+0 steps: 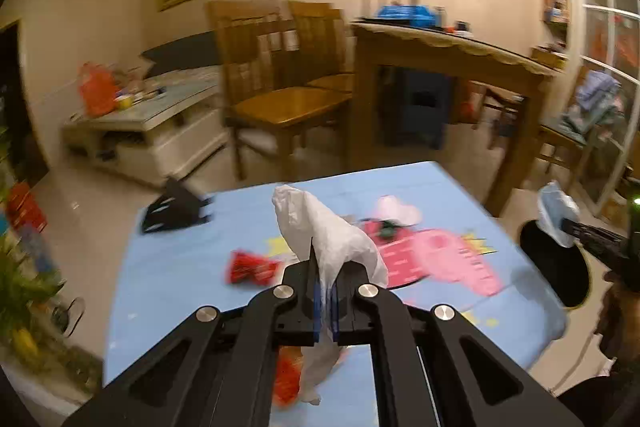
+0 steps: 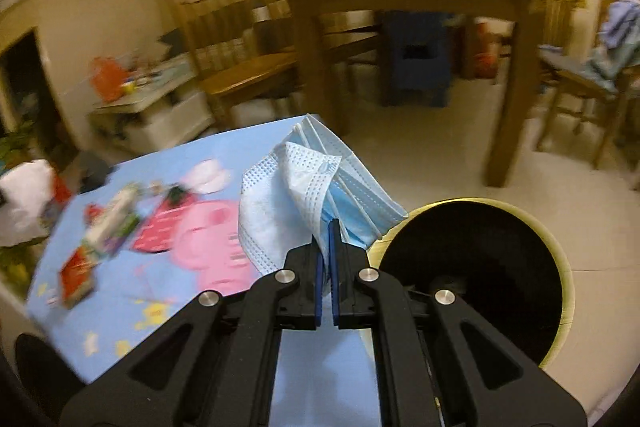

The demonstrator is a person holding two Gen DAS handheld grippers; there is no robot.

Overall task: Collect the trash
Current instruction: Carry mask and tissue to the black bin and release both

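Red wrapper (image 1: 250, 267): loose on the blue table (image 1: 168, 291), left of centre, uncollected.
Left gripper (image 1: 326, 301): jaws pinched tight on a white plastic bag (image 1: 320, 227), which is raised above the table with red scraps hanging below.
Right gripper (image 2: 327, 259): jaws closed on a blue face mask (image 2: 288, 195), held near the table's right edge.
Bin (image 2: 480, 259): black-lined, on the floor just right of the table. Advice: carry the mask fully over the opening before releasing, so it falls inside.
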